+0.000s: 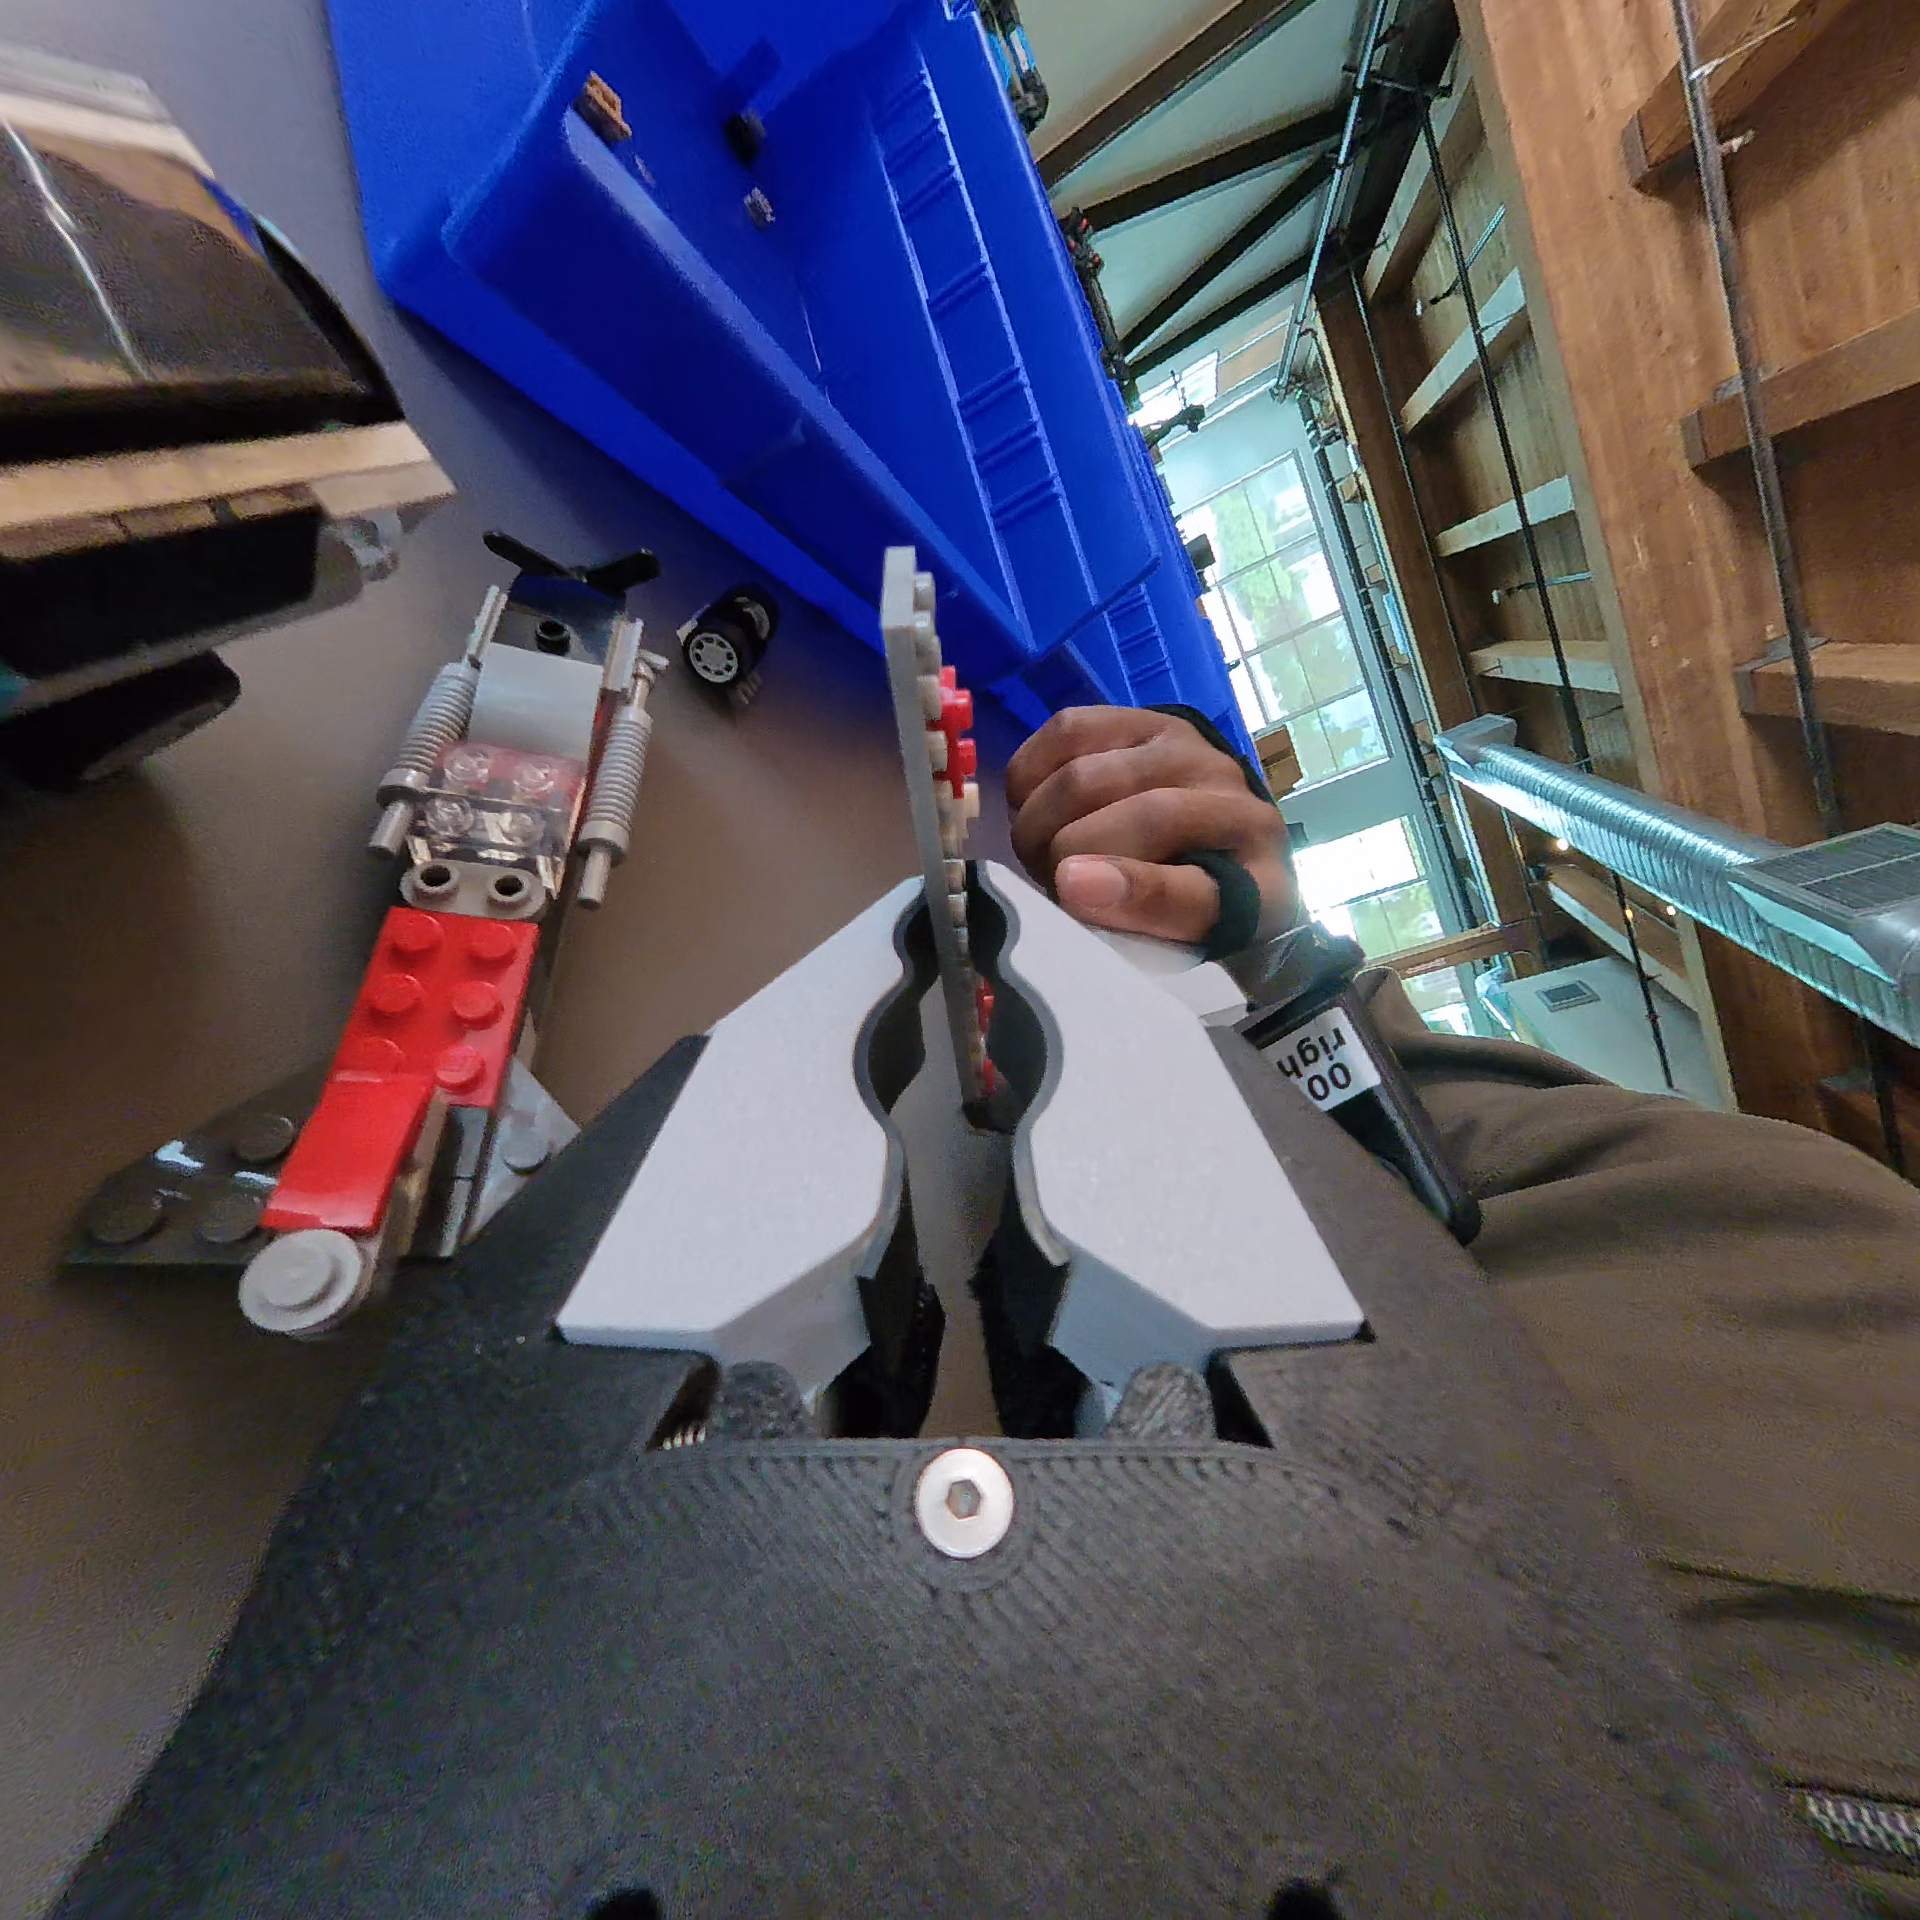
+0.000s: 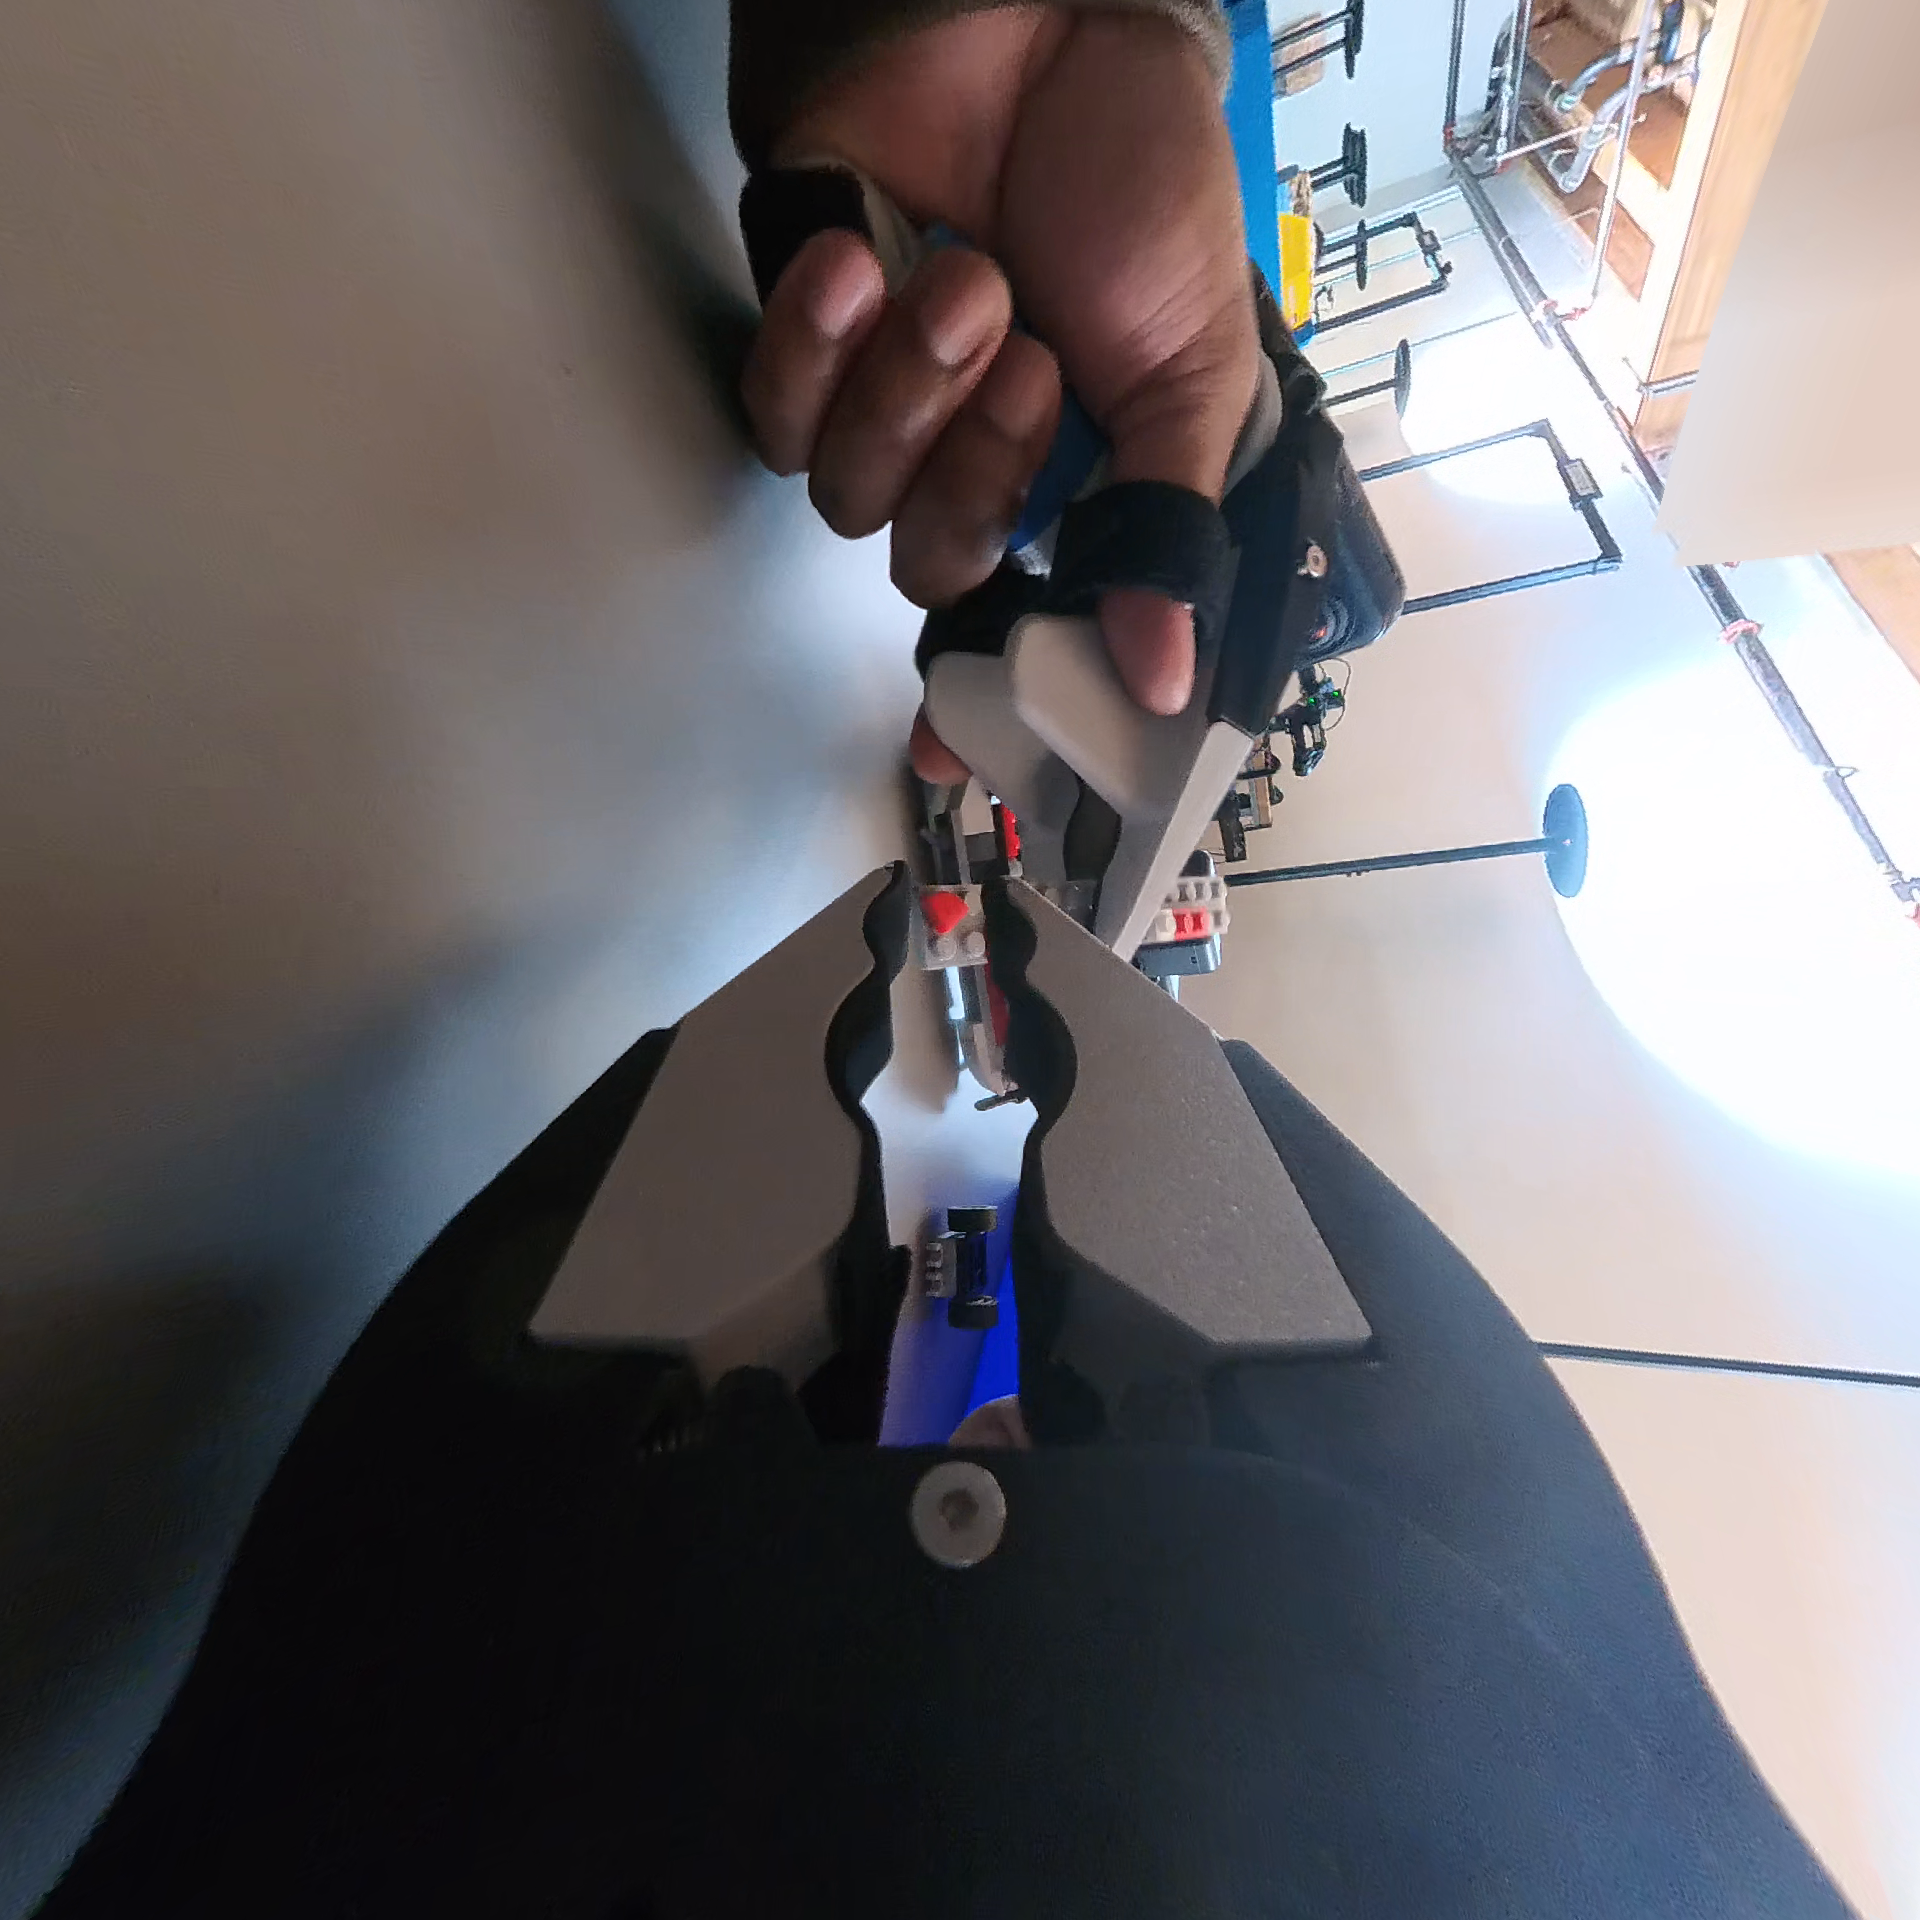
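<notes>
Grey brick plate (image 1: 928,790), thin and standing on edge, is clamped between the pads of the left gripper (image 1: 961,883), red and white studded pieces stuck along its right face. Its upper half rises clear of the fingertips toward twelve o'clock. At two o'clock a hand (image 1: 1132,821) wraps the other tool's handle.

From its own camera the right gripper (image 2: 945,914) has its tips on either side of a small grey studded piece (image 2: 951,940) carrying a red wedge; the pads look to be pressing its edges, though blur makes that uncertain. This piece seems to belong to the same plate assembly the left tool holds, just above at twelve o'clock.

Farther out in the left view, at nine to ten o'clock, a brick model (image 1: 457,904) with red plates, clear studs and grey springs lies on the brown table (image 1: 156,1455). A loose wheel (image 1: 727,644) sits at eleven o'clock beside a blue bin (image 1: 727,343).

Risk, as I judge it: the plate is pinched only near its lower end, so a sideways push from the right tool could lever it, twisting it out of the pads or popping the small pieces off.
</notes>
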The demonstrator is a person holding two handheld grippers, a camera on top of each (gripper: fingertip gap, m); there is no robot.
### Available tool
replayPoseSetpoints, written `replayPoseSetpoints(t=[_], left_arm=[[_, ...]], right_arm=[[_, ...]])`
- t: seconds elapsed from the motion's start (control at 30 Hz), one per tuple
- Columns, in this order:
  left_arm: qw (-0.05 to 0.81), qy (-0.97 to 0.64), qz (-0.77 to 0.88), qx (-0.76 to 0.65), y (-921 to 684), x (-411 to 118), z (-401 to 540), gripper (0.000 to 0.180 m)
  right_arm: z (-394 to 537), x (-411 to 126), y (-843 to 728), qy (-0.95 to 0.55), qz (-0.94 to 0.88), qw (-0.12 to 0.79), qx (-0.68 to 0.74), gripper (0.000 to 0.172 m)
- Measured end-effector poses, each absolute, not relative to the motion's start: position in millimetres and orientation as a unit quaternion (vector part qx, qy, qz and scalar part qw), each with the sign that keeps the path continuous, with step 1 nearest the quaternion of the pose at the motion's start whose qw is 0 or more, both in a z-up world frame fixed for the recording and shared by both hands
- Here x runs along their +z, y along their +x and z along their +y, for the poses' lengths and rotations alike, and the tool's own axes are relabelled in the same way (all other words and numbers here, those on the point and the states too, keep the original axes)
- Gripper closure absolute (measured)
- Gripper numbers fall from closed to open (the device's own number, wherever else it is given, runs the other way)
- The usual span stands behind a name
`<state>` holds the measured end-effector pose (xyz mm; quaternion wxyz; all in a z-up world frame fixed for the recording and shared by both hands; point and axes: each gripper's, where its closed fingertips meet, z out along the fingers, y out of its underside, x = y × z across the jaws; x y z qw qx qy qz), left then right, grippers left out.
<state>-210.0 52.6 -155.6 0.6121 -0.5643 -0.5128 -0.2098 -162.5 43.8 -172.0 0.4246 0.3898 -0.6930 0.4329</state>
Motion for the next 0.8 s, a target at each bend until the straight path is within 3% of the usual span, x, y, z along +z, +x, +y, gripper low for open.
replayPoseSetpoints(t=[0.23, 0.3, 0.53, 0.8], left_arm=[[0.611, -0.566, -0.511, -0.211, -209.3, -155.9, 53.1, 0.174], [0.605, -0.580, -0.503, -0.211, -206.0, -157.5, 56.0, 0.175], [0.608, -0.580, -0.503, -0.203, -208.1, -157.1, 54.8, 0.175], [0.616, -0.562, -0.507, -0.219, -209.2, -153.7, 52.6, 0.175]], right_arm=[[43.1, -173.1, -162.2, 0.390, -0.698, 0.418, 0.431, 0.162], [43.0, -169.5, -163.9, 0.381, -0.698, 0.419, 0.438, 0.172], [46.4, -168.0, -161.6, 0.373, -0.714, 0.383, 0.453, 0.172], [49.6, -172.8, -162.2, 0.387, -0.708, 0.391, 0.442, 0.151]])
